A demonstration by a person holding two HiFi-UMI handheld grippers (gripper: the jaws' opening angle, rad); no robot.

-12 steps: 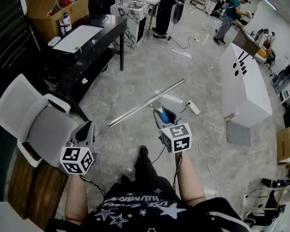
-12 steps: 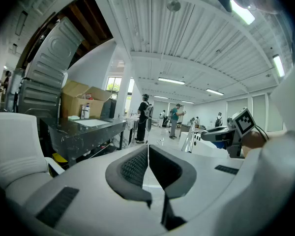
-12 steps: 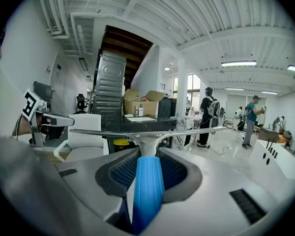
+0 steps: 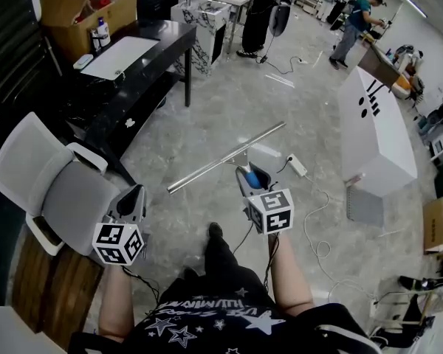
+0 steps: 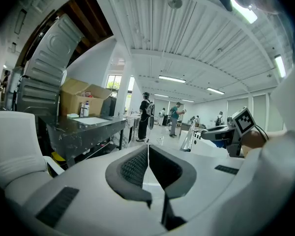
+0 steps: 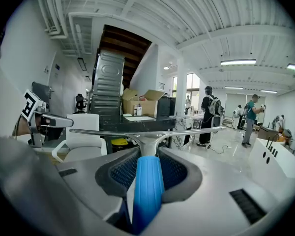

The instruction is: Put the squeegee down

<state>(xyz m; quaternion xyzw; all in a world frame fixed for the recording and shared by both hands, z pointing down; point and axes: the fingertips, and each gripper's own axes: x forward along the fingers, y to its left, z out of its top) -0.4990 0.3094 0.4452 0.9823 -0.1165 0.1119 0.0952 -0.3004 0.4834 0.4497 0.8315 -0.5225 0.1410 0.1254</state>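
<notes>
The right hand-held gripper (image 4: 248, 177) clamps the squeegee (image 4: 221, 158) by its blue handle, above the floor (image 4: 229, 87); the left hand-held gripper (image 4: 135, 195) is closed, empty. Releasing here would likely drop it.

No legible text, shirt (image 4: 207, 310) lettering too blurred

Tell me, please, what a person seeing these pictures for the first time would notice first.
The long squeegee stands out: the right gripper is shut on its blue handle, and its metal blade stretches across the middle of the head view, above the grey floor. At lower left, the left gripper is shut on nothing, close to a white chair.
</notes>
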